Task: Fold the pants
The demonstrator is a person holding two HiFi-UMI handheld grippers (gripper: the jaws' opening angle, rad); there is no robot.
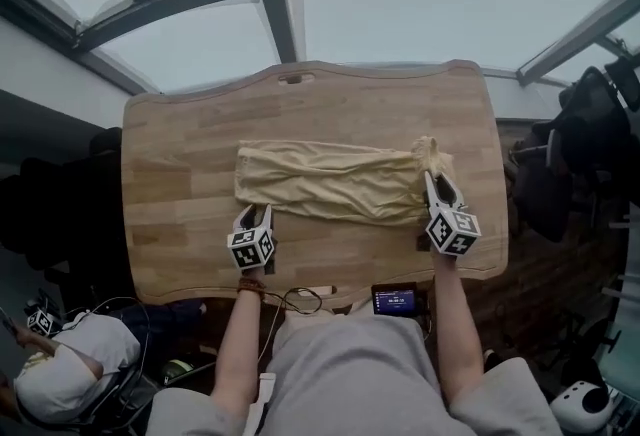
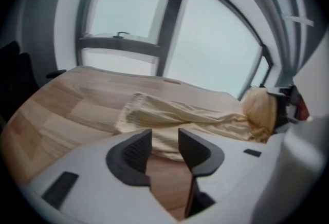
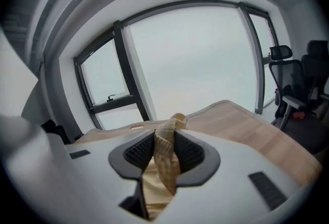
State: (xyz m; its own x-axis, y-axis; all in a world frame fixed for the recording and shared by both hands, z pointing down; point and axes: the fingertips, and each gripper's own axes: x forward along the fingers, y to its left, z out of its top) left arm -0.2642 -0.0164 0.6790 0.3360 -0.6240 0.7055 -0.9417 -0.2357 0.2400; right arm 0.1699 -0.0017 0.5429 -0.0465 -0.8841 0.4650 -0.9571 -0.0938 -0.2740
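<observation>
Pale yellow pants point(image 1: 330, 182) lie stretched left to right across the middle of the wooden table point(image 1: 180, 154). My right gripper point(image 1: 440, 187) is shut on their right end and holds a bunched fold of cloth lifted off the wood. In the right gripper view the ribbed fabric point(image 3: 163, 166) is pinched between the two pads of the gripper point(image 3: 164, 138). My left gripper point(image 1: 256, 215) hovers just in front of the pants' left near edge, open. Its jaws point(image 2: 164, 138) frame only bare wood, with the pants point(image 2: 180, 120) lying beyond them.
A small device with a lit screen point(image 1: 395, 300) and a looped cable point(image 1: 300, 300) sit at the table's near edge. A black office chair point(image 1: 590, 134) stands to the right. Another person point(image 1: 60, 374) sits at lower left. Windows rise behind the far edge.
</observation>
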